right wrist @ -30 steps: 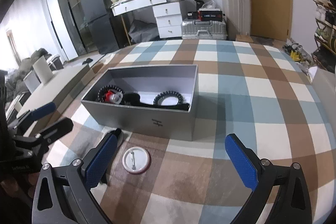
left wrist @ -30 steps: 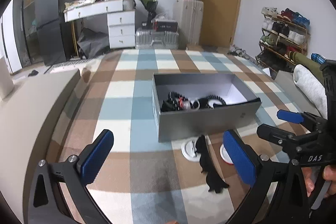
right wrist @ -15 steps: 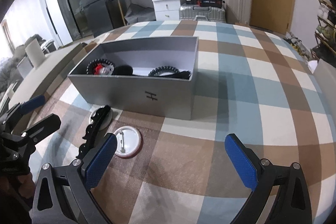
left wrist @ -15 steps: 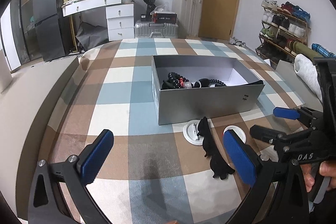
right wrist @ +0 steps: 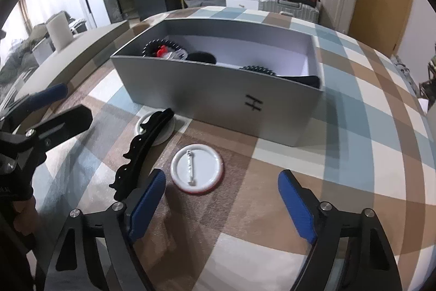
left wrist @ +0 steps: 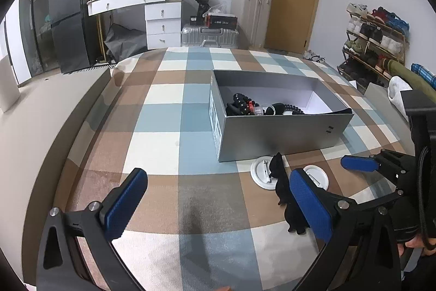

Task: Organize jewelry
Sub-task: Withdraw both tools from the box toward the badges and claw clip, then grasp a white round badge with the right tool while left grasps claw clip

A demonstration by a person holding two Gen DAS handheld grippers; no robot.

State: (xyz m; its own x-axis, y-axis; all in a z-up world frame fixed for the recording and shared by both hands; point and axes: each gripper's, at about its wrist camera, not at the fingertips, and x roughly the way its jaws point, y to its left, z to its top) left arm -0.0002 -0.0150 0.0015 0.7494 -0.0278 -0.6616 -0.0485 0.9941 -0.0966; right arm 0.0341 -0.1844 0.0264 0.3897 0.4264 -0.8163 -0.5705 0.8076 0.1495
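A grey open box (left wrist: 278, 135) (right wrist: 218, 97) stands on a checked cloth and holds black bead bracelets (left wrist: 242, 105) (right wrist: 256, 69). In front of it lie two white pin badges (right wrist: 196, 168) (left wrist: 317, 176), face down, and a black hair clip (right wrist: 144, 146) (left wrist: 283, 187) that rests partly on the far badge (right wrist: 160, 131) (left wrist: 260, 173). My right gripper (right wrist: 220, 206) is open and empty, low over the near badge. My left gripper (left wrist: 218, 209) is open and empty, to the left of the clip.
The checked cloth (left wrist: 163, 127) covers a table whose edge curves down on the left. Behind stand a white desk with drawers (left wrist: 160, 18), suitcases (left wrist: 209, 36), a dark cabinet (left wrist: 70, 18) and a shoe rack (left wrist: 376, 45).
Both grippers have come lower and closer to the items in front of the box. The right gripper now sits right over the near badge. Both stay open.
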